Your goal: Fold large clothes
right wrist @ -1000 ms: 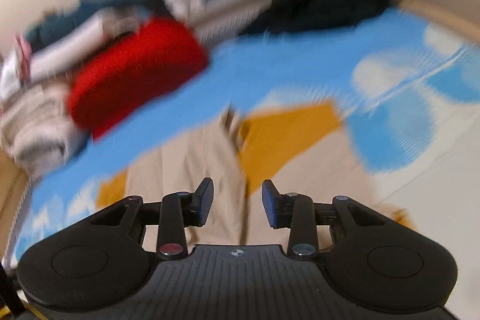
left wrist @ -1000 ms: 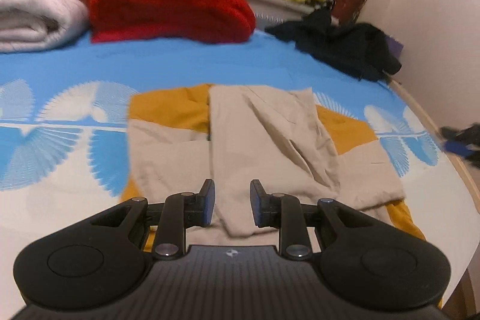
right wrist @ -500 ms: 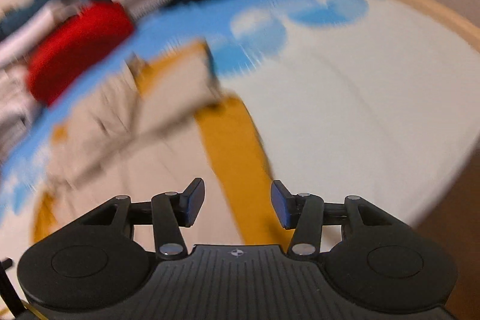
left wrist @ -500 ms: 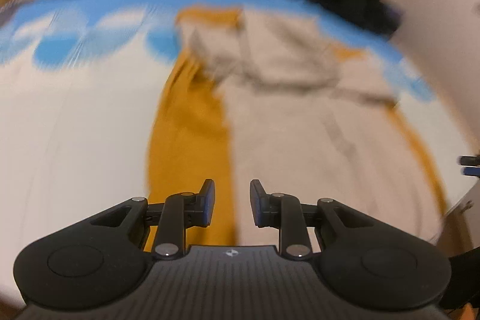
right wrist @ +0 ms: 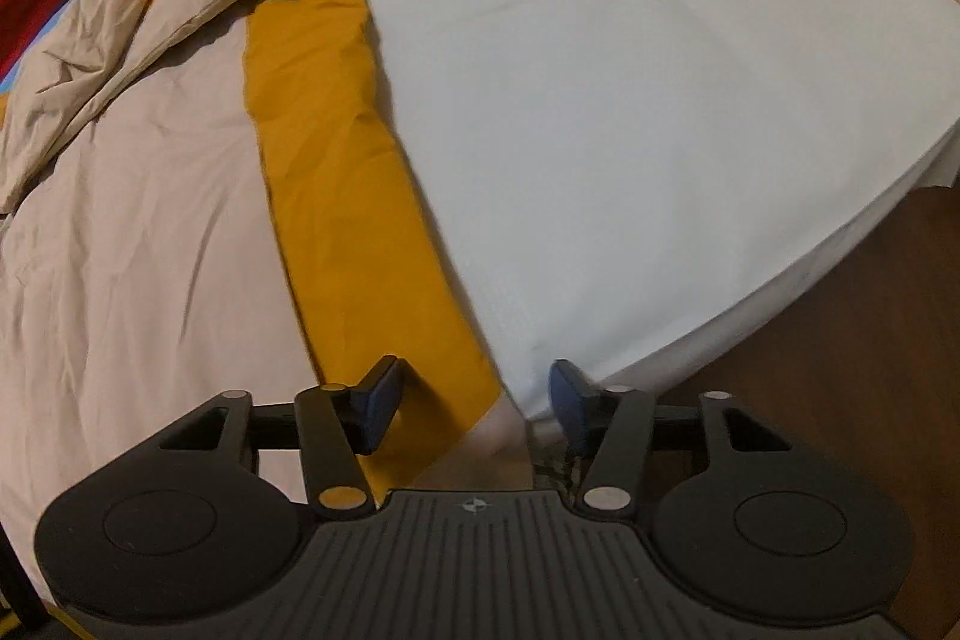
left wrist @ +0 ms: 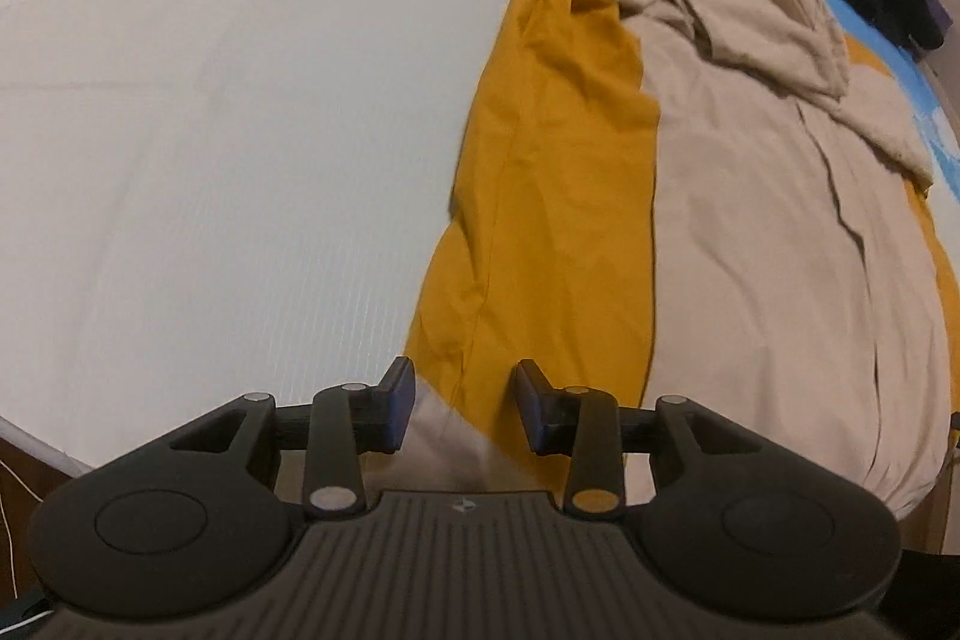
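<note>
Both grippers hang spread and empty at the garment's near hem. The left gripper straddles its mustard left edge; the right gripper straddles the right corner. The beige-and-mustard garment runs lengthwise straight ahead across the bed, each corner equally close.

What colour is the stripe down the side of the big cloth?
Mustard yellow stripe on the beige cloth; clearest in the right wrist view.
</note>
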